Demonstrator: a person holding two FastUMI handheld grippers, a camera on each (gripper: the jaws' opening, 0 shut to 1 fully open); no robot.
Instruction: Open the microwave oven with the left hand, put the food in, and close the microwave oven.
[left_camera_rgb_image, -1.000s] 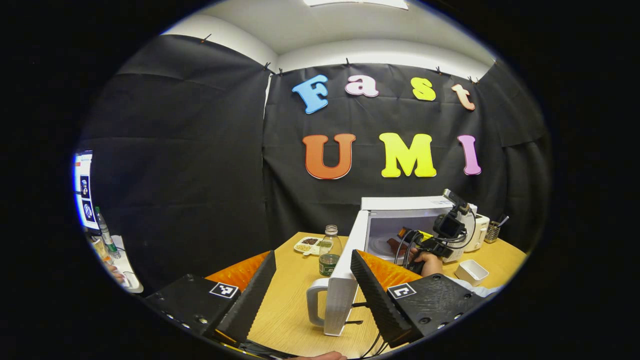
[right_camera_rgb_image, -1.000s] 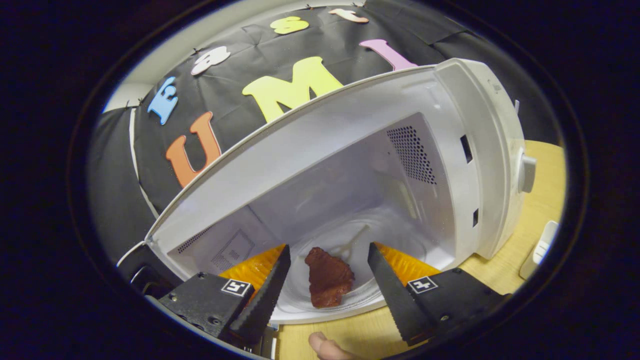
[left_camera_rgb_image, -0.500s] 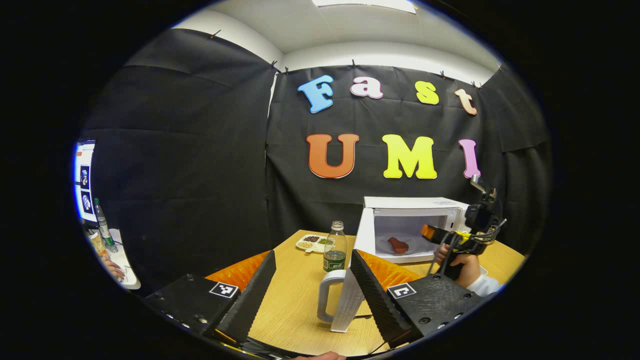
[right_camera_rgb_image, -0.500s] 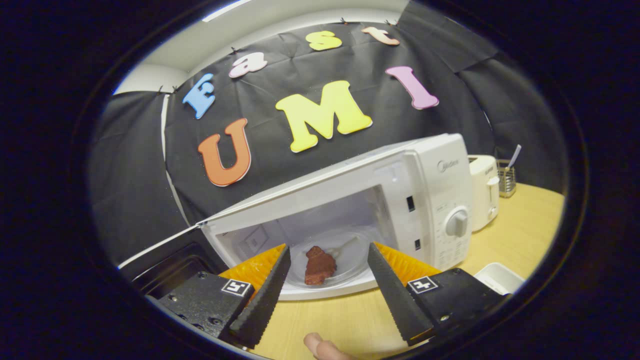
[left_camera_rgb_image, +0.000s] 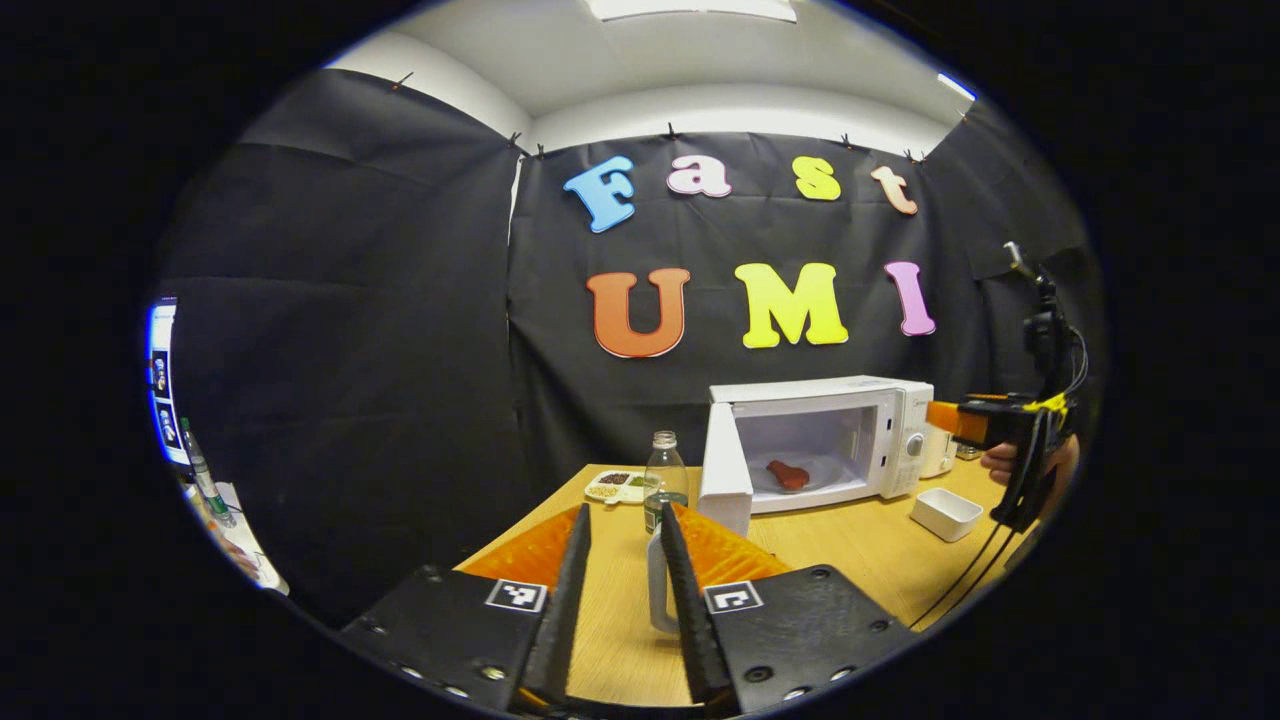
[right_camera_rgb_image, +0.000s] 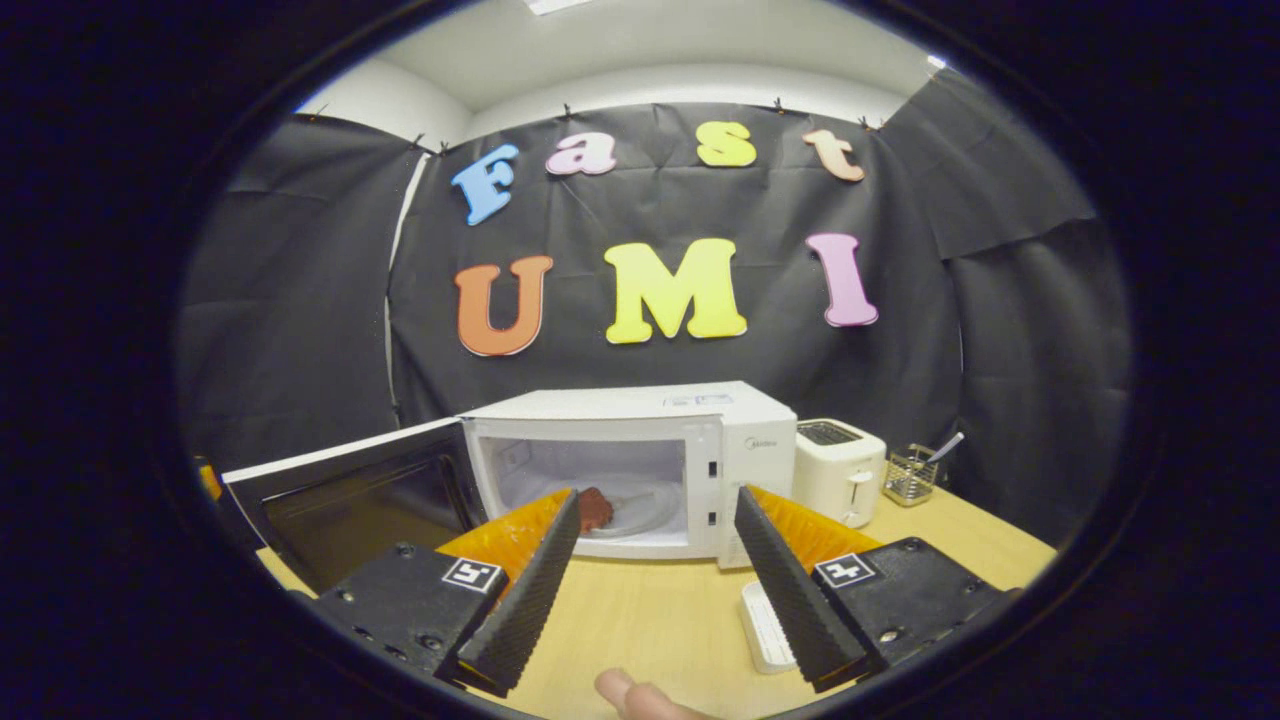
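Observation:
The white microwave (left_camera_rgb_image: 820, 395) stands at the back of the table with its door (left_camera_rgb_image: 725, 470) swung open toward me. A reddish-brown piece of meat (left_camera_rgb_image: 788, 475) lies on the glass turntable inside, also visible as the meat (right_camera_rgb_image: 595, 508) in the right gripper view. My left gripper (left_camera_rgb_image: 622, 520) has its fingers drawn to a narrow gap. The door's white handle (left_camera_rgb_image: 655, 590) shows in that gap beside the right finger, and the left finger stays clear of it. My right gripper (right_camera_rgb_image: 657, 495) is open and empty, well back from the microwave (right_camera_rgb_image: 630, 410). It shows as an orange-fingered gripper (left_camera_rgb_image: 960, 420) held up at the right.
A glass bottle (left_camera_rgb_image: 660, 475) and a divided snack dish (left_camera_rgb_image: 615, 487) sit left of the door. A small white tray (right_camera_rgb_image: 765, 625) lies in front of the microwave. A toaster (right_camera_rgb_image: 838, 470) and a wire holder (right_camera_rgb_image: 910, 475) stand to its right. A monitor (left_camera_rgb_image: 160, 380) glows far left.
My right gripper has drawn back out of the microwave, leaving the meat on the turntable. My left gripper's fingers have narrowed, with the door handle now in their gap.

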